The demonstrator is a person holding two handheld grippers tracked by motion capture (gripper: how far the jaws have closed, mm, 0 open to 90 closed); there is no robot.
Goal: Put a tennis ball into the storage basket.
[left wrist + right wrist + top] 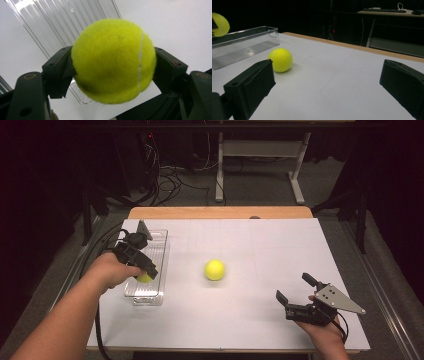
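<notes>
Left gripper view alone shows left claw (113, 68) pinching tennis ball (113, 60); right claw (329, 87) spread.

Hand-held gripper (113, 67) clamps tennis ball (112, 60), seemingly above clear tray (57, 22)

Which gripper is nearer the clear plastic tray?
Left. The left gripper holds a tennis ball right above the clear plastic tray; the right gripper rests open far across the table.
</notes>
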